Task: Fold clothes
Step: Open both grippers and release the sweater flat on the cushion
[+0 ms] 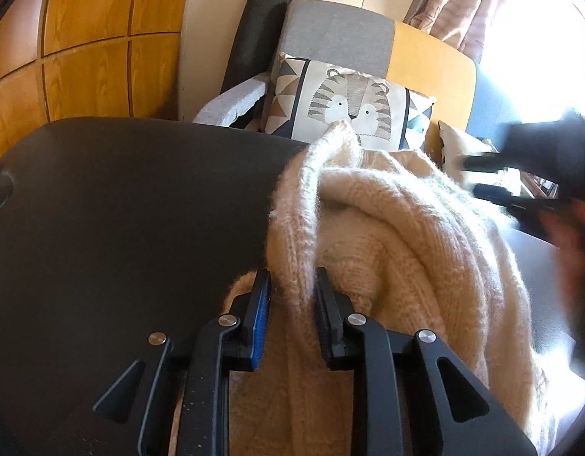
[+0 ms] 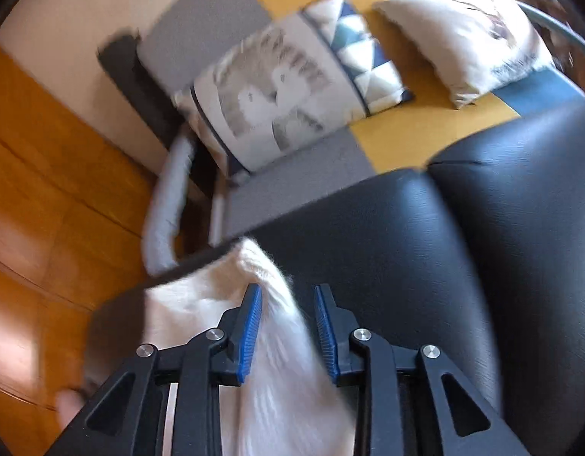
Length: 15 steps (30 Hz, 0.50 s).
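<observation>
Pinching a ribbed band of the cream knit sweater [image 1: 387,228], the left claw [image 1: 292,285] has its two pads set against either side of that thick fold, the blue-faced pad [image 1: 260,326] on one flank and the black one on the other. The sweater itself lies bunched in a loose heap on the dark counter [image 1: 121,209], one ridge of it humped up toward the far edge.

Over on the right side of the left wrist view, the right claw [image 1: 482,178] hangs blurred above the far part of the heap, a hand [image 1: 573,235] behind it. From its own camera, the right claw [image 2: 286,304] stands spread: a tongue of white knit [image 2: 269,342] runs up between the blue pads, brushing the left one, with a clear gap to the other pad. Nothing is pressed there.

Beyond the counter sits a sofa [image 2: 300,0] in grey, yellow and blue panels, a tiger-print cushion [image 1: 349,102] propped against its back and a second pale cushion [image 2: 467,34] beside it. Wooden floor [image 2: 45,190] shows off to one side.
</observation>
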Each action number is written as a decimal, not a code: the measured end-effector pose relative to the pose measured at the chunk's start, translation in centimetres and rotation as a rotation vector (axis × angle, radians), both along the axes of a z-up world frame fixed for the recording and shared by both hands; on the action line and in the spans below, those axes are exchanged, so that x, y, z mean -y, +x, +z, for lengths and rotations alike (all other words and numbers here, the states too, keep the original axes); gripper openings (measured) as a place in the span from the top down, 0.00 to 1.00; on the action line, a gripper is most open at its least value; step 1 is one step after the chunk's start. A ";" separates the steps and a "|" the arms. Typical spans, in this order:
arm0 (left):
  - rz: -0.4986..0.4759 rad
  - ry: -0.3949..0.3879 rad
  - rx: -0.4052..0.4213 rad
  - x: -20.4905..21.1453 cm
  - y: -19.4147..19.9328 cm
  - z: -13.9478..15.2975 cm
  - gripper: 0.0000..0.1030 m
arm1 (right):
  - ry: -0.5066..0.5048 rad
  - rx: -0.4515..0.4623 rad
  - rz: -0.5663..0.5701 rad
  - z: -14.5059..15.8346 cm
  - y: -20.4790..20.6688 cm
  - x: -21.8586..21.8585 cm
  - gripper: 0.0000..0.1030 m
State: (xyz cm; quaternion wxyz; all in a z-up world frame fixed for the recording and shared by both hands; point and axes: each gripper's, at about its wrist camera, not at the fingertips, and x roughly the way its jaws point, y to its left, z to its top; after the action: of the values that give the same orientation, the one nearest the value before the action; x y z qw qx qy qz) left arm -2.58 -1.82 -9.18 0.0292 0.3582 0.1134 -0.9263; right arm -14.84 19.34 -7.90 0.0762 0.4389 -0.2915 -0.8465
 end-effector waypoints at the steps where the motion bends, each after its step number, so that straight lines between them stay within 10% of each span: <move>1: -0.001 0.004 0.002 0.0 -0.1 0.0 0.76 | -0.002 -0.022 0.013 0.9 1.5 -0.8 0.72; 8: 0.030 0.089 0.077 1.5 -0.5 0.1 0.53 | 0.048 -0.090 0.149 4.0 16.0 -2.0 0.72; 15: -0.006 0.299 0.096 6.4 4.2 3.7 0.53 | 0.147 -0.123 0.364 3.9 26.4 2.2 0.72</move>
State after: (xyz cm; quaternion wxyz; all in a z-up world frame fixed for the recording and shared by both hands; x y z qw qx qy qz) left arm 1.57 -8.23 -5.52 -0.0220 0.4030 0.2472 -0.8809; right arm 11.55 17.09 -4.05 0.2133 0.4360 -0.1398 -0.8630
